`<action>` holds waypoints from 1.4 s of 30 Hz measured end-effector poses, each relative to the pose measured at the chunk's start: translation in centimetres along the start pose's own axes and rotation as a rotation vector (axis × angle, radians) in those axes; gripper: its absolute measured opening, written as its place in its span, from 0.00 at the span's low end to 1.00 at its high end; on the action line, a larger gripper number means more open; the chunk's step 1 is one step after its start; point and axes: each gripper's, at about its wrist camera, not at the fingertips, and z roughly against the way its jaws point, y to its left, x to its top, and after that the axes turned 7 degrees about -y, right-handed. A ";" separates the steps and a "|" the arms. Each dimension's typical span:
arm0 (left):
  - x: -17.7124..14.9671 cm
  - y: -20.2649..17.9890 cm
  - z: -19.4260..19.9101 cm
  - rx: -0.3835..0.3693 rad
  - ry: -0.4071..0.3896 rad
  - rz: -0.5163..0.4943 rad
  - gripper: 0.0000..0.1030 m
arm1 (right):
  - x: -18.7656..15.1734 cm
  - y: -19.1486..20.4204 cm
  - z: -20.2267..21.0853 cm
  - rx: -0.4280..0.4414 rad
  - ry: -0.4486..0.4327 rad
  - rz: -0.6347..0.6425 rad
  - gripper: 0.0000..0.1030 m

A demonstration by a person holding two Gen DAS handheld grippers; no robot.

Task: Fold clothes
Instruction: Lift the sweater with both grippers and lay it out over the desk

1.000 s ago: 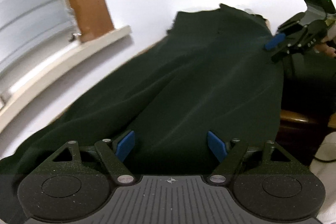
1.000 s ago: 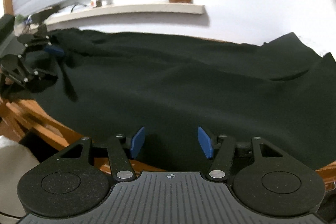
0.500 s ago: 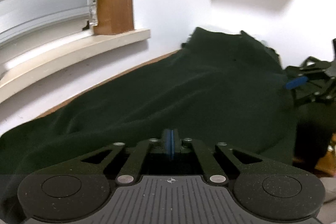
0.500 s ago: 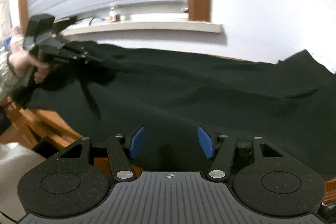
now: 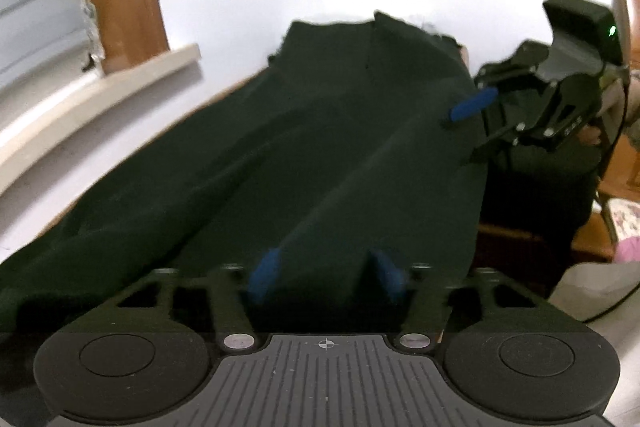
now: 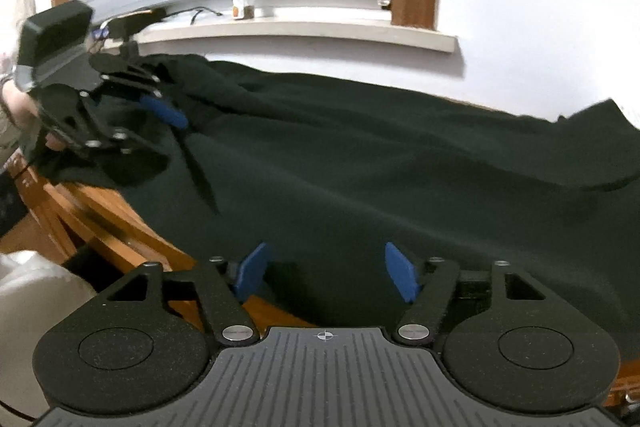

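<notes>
- Dark green garment (image 6: 400, 167): spread across wooden table (image 6: 132, 227), overhanging its near edge.
- Left gripper (image 5: 326, 273): jaws just reopening, released, cloth between them.
- Right gripper (image 6: 326, 273): widening, released, above the garment.

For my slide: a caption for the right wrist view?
Right gripper open over dark garment on a table; left gripper at its far end.

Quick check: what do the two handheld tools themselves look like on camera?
Both match: the left tool and right tool have matte black linkage arms with silver pivot pins, blue pads, two round discs and a ribbed grey base with a crosshair. The right one carries a black box with a green light.
</notes>
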 end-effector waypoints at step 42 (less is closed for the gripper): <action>2.1 9.4 -1.2 0.077 -0.055 0.339 0.30 | 0.5 3.0 -3.9 0.191 -0.010 0.084 0.06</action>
